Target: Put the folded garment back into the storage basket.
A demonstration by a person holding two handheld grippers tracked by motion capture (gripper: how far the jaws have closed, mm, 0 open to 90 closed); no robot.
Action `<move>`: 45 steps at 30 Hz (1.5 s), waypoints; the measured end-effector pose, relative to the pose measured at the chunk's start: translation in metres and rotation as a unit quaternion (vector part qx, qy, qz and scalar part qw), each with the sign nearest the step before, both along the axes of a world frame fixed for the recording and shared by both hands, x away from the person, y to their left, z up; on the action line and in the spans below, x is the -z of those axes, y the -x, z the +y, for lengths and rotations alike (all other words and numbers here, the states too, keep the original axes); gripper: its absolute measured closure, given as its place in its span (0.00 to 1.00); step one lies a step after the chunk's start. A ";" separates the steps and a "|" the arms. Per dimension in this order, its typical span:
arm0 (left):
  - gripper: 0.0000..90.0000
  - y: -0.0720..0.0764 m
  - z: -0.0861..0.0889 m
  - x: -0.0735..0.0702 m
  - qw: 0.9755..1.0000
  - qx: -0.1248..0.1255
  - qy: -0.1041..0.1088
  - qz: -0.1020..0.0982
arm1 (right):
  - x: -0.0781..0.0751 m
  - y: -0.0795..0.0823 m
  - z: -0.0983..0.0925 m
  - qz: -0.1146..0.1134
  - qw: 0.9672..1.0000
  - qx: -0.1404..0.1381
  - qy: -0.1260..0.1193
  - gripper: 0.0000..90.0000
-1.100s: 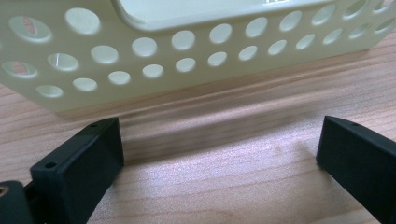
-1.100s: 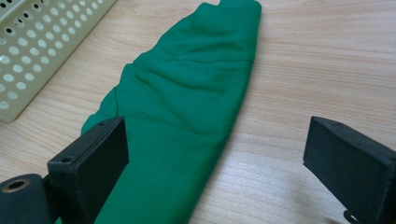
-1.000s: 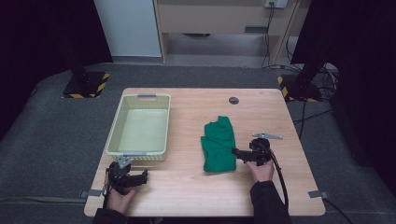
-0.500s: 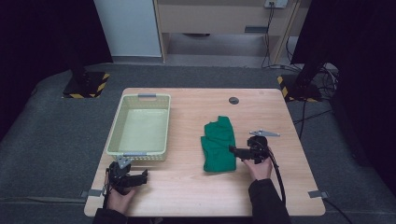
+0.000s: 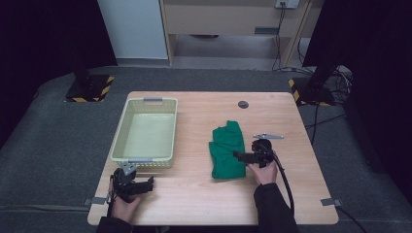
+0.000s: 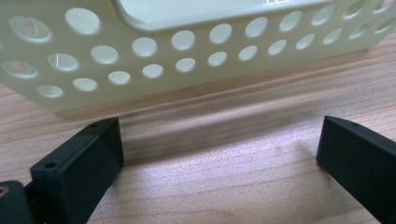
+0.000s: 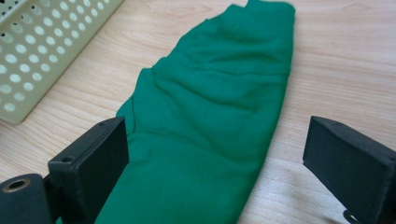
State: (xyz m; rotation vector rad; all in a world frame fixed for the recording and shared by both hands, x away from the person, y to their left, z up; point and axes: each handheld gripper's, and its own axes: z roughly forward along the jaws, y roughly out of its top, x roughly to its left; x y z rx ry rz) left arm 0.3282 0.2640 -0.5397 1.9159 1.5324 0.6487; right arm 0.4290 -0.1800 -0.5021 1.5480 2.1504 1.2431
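Note:
A folded green cloth (image 5: 227,150) lies flat on the wooden table, right of centre; it also fills the middle of the right gripper view (image 7: 205,116). My right gripper (image 5: 239,155) is open at the cloth's right edge, jaws spread above the fabric (image 7: 215,154) with nothing clamped. My left gripper (image 5: 148,184) rests open near the table's front left corner, just in front of the cream perforated basket (image 5: 145,160). The basket's near wall (image 6: 187,51) stands right ahead of that gripper (image 6: 219,149), and only bare wood lies between its jaws.
The basket (image 5: 124,131) looks empty inside. A small dark round disc (image 5: 243,104) sits on the table at the back. A cable (image 5: 284,179) trails from the right gripper toward the front edge. Dark floor and stands surround the table.
My right gripper has edged left, from just beside the cloth to over its right edge. The left gripper and the cloth have stayed put.

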 end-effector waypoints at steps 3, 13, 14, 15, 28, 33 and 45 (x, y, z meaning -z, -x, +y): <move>0.00 0.000 0.000 0.000 1.000 0.000 0.000 0.000 | 0.006 -0.003 0.003 0.007 1.000 -0.002 0.001 0.08; 0.00 0.000 0.000 0.000 1.000 0.000 0.000 0.000 | 0.020 -0.008 0.013 0.015 1.000 -0.004 0.010 0.08; 0.00 0.000 0.000 0.000 1.000 0.000 0.000 0.000 | 0.022 -0.009 0.013 0.015 1.000 -0.004 0.012 0.08; 0.00 0.000 0.000 0.000 1.000 0.000 0.000 0.000 | 0.023 -0.009 0.014 0.017 1.000 -0.004 0.013 0.08; 0.00 0.000 0.000 0.000 1.000 0.000 0.000 0.000 | 0.034 -0.008 0.025 0.001 0.999 0.004 0.041 0.12; 0.00 0.000 0.000 0.000 1.000 0.000 0.000 0.000 | 0.036 -0.003 0.035 -0.030 0.995 0.006 0.091 0.20; 0.00 0.000 0.000 0.000 1.000 0.000 0.000 0.000 | 0.039 0.005 0.040 -0.053 0.996 0.019 0.066 0.56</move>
